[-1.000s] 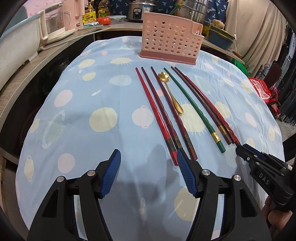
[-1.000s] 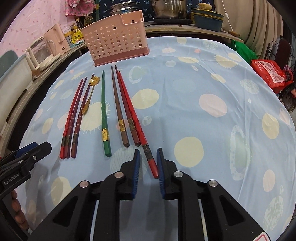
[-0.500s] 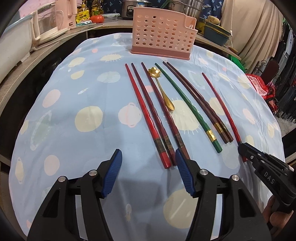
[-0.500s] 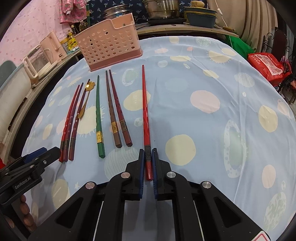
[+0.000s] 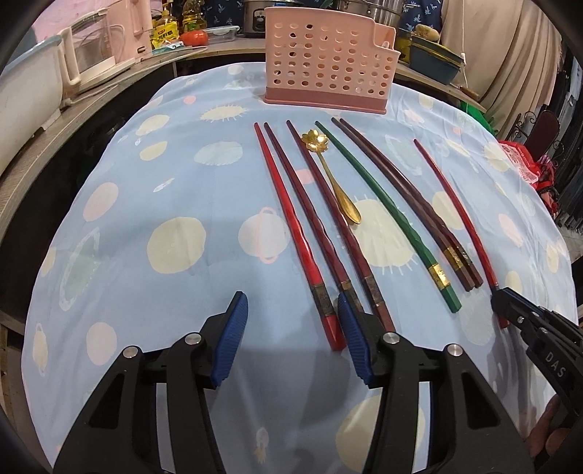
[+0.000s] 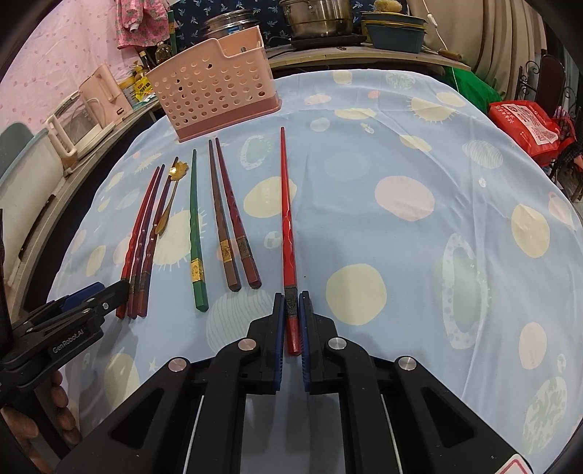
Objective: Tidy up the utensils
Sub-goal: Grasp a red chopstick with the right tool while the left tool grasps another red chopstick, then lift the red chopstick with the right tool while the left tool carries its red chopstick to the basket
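Several chopsticks and a gold spoon [image 5: 335, 182] lie side by side on the blue dotted cloth [image 5: 164, 182] in front of a pink perforated basket [image 5: 328, 62]. My right gripper [image 6: 291, 302] is shut on the thick end of a red chopstick [image 6: 286, 204], which lies apart to the right of the brown pair [image 6: 226, 211] and the green chopstick [image 6: 195, 226]. My left gripper [image 5: 291, 306] hovers at the near ends of the left three chopsticks. Its jaws are closing, with the end of the leftmost red chopstick [image 5: 291, 218] between them, just inside the right finger and not pressed.
The basket [image 6: 215, 94] stands at the far edge of the cloth. Behind it a counter holds a pink kettle [image 5: 102, 47], pots and a blue tub [image 6: 393, 32]. A red bag [image 6: 528, 124] sits off the table's right side. A hand [image 6: 62, 401] holds the left gripper.
The right gripper closed on the rightmost red chopstick and swung it away from the brown pair to the right. The left jaws narrowed, and the left chopsticks' ends now lie between and beside them.
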Demonstrator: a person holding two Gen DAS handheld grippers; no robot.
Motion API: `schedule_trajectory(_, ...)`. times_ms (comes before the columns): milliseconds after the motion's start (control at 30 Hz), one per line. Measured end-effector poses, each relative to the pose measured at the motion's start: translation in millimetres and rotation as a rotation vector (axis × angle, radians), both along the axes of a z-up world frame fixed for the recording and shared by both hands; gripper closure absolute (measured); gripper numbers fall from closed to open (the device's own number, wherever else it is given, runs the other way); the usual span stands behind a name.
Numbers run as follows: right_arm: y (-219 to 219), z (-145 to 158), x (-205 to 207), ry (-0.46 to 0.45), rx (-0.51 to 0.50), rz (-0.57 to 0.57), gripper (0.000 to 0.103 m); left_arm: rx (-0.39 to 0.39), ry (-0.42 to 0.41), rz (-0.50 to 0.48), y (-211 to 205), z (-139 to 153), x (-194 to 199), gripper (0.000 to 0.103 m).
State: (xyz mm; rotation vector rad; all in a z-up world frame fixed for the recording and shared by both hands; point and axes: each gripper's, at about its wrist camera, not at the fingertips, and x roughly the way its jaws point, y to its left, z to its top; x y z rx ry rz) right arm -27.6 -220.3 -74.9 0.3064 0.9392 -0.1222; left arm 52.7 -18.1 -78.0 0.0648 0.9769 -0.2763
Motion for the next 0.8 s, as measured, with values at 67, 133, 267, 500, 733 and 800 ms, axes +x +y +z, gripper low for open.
schedule_trajectory(67,0,0,0,0.0,-0.002,0.002,0.096,0.006,-0.007,-0.003,1,0,-1,0.061)
schedule_trajectory(133,0,0,0,0.002,0.0,0.001,0.096,0.002,-0.006,-0.003,4,0,-1,0.07)
schedule_trajectory(267,1,1,1,0.005,-0.003,0.002,0.096,-0.031,0.015,-0.01,12,2,0,0.089)
schedule_trajectory(500,1,3,-1,0.005,0.005,0.003,0.096,-0.044,0.028,-0.022,16,4,-4,0.094)
schedule_trajectory(733,0,18,-9,-0.024,0.007,0.003,0.096,-0.063,-0.006,-0.025,25,24,-10,0.094)
schedule_trajectory(800,-1,24,-12,-0.038,0.008,0.002,0.096,-0.069,-0.02,-0.019,30,32,-12,0.094)
